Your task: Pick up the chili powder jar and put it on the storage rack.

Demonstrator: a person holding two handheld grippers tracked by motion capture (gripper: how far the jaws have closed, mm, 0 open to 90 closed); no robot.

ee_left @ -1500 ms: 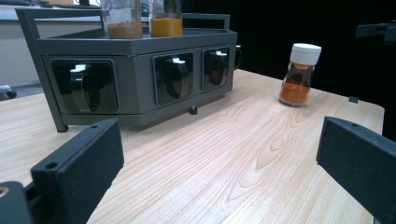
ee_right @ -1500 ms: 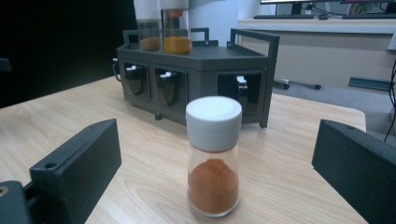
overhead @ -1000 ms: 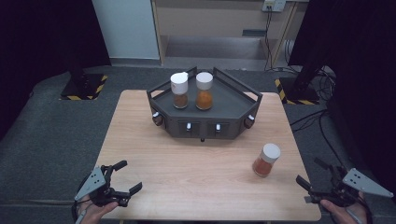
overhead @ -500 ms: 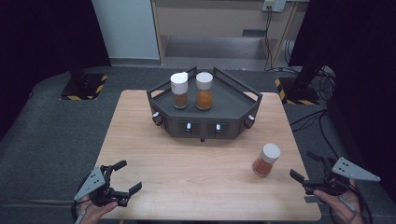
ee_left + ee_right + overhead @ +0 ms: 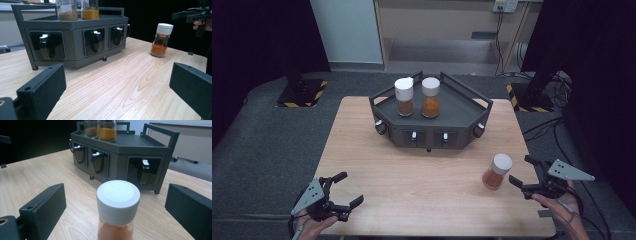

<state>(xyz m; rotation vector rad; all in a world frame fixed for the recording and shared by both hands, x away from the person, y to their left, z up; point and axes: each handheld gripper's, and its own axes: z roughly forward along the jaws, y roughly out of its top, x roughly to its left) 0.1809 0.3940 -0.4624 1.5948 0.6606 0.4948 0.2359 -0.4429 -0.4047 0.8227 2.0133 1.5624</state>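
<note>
A glass spice jar (image 5: 497, 171) with a white cap and orange-brown powder stands upright on the wooden table (image 5: 422, 175) at the front right. My right gripper (image 5: 520, 169) is just to its right and points at it. Its jaws are open and have just been closing a little. In the right gripper view the jar (image 5: 118, 210) stands in the gap at their mouth, touching neither pad. My left gripper (image 5: 350, 188) rests open and empty at the front left corner. The jar (image 5: 162, 40) is far across the table from it.
A dark grey rack (image 5: 462, 107) with small drawer handles along its front stands at the back middle of the table. On its top tray are two white-capped jars, one with brown powder (image 5: 404, 96) and one with orange powder (image 5: 430, 96). Dark floor surrounds the table.
My right gripper has moved left across the table's front right corner, up to the lone jar. The left gripper and the jars have stayed in place.
</note>
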